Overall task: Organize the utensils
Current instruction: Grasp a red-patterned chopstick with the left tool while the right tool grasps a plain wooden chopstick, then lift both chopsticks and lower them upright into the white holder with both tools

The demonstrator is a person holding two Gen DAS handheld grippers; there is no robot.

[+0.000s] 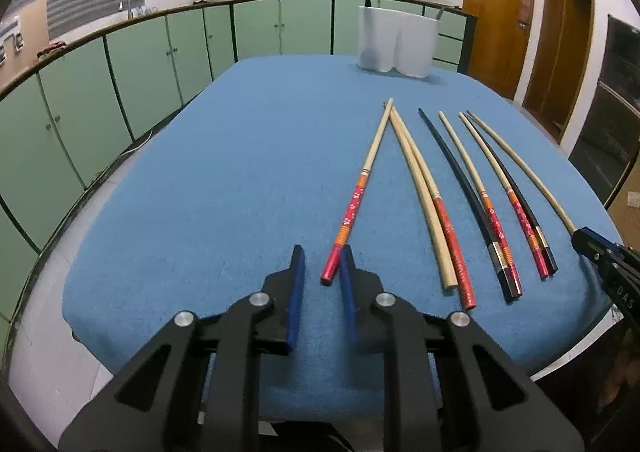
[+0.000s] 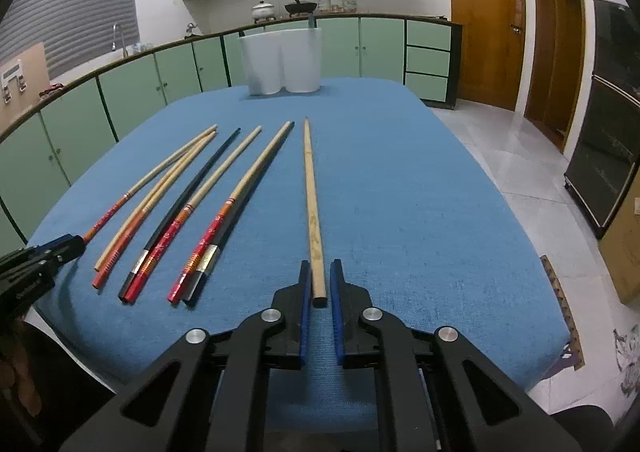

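Observation:
Several chopsticks lie in a fan on the blue table cloth (image 1: 200, 192). My left gripper (image 1: 321, 254) is open; the red floral end of a chopstick (image 1: 356, 204) lies just outside its right finger. My right gripper (image 2: 320, 268) is open with the butt of a plain wooden chopstick (image 2: 312, 204) between its fingers, not clamped. Red-handled and black chopsticks (image 2: 192, 224) lie to its left. A white two-part utensil holder (image 1: 396, 42) stands at the table's far edge; it also shows in the right wrist view (image 2: 282, 60).
Green kitchen cabinets (image 1: 160, 64) curve behind the table. Wooden doors (image 2: 488, 20) stand at the right, and a dark oven (image 2: 608, 132) by the tiled floor. The right gripper's tip (image 1: 600, 252) shows at the left wrist view's right edge.

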